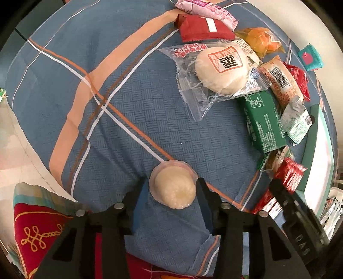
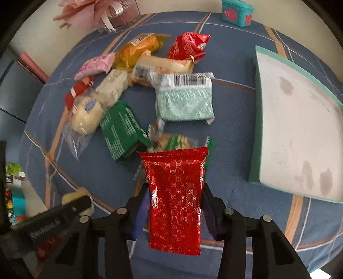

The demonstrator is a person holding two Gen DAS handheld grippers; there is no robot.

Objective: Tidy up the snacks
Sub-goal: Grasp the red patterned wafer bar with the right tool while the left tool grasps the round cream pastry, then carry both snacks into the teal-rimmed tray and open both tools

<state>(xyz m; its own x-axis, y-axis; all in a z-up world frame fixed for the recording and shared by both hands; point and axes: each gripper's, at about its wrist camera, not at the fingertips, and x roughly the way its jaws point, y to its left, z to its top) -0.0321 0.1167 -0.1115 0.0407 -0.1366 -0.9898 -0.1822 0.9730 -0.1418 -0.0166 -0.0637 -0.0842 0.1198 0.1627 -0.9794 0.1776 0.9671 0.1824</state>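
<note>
My left gripper [image 1: 172,188] is shut on a round cream jelly cup [image 1: 174,186], held just above the blue plaid cloth [image 1: 111,133]. My right gripper [image 2: 174,193] is shut on a shiny red patterned snack packet [image 2: 174,197], held above the cloth; the packet also shows in the left wrist view [image 1: 289,176]. A pile of snacks lies beyond: a clear-wrapped white bun [image 1: 223,70], a green box [image 2: 121,131], a pale mint packet [image 2: 185,103], an orange packet [image 2: 139,50] and a red bag [image 2: 188,46]. A shallow teal-rimmed tray [image 2: 256,120] lies to the right, with nothing in it.
A teal pouch [image 2: 235,11] sits at the cloth's far edge. A pink ribbon bouquet [image 2: 94,10] stands at the back left. A red embroidered cushion [image 1: 40,225] lies at lower left in the left wrist view. The left gripper's body [image 2: 51,221] shows at lower left.
</note>
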